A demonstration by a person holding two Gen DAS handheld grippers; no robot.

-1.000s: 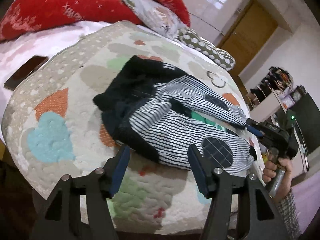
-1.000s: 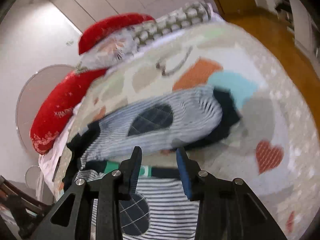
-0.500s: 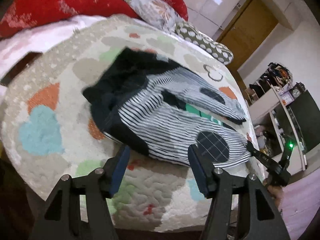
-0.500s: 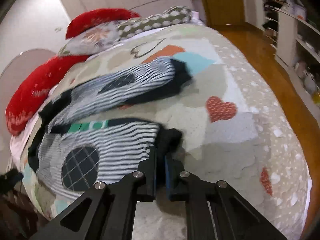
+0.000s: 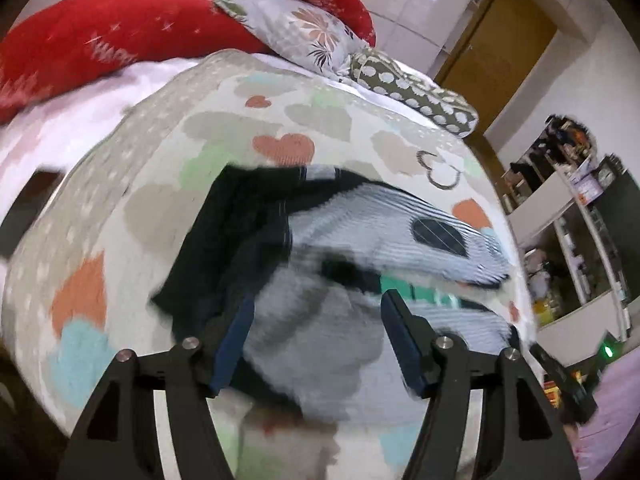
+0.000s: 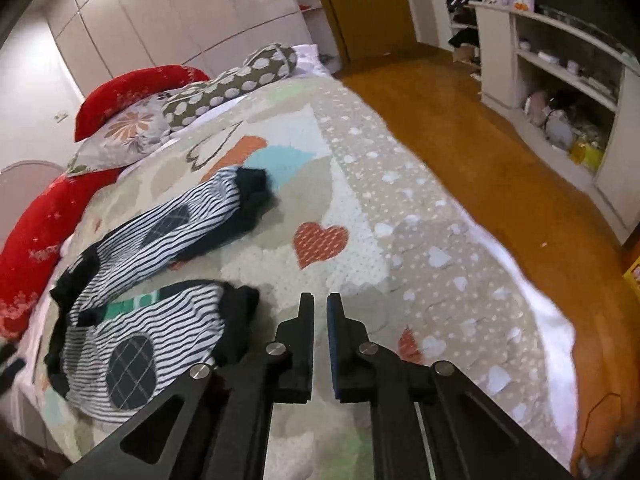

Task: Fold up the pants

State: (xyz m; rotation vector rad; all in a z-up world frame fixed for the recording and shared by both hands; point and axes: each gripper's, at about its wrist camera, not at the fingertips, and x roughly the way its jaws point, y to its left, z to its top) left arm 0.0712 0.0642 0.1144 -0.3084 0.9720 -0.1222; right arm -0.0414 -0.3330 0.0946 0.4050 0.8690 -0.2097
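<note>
The striped pants [image 6: 136,280] lie unfolded on the quilt [image 6: 400,240], legs still splayed, my right gripper [image 6: 320,312] pressed together empty beside the near cuff, my left gripper [image 5: 316,332] spread over the waist.

Striped pants [image 6: 132,264] with dark cuffs lie spread flat, legs apart, on the bed.

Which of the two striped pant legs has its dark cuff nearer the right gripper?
The near leg, the one with the green band; the far leg ends beside the blue patch.
</note>
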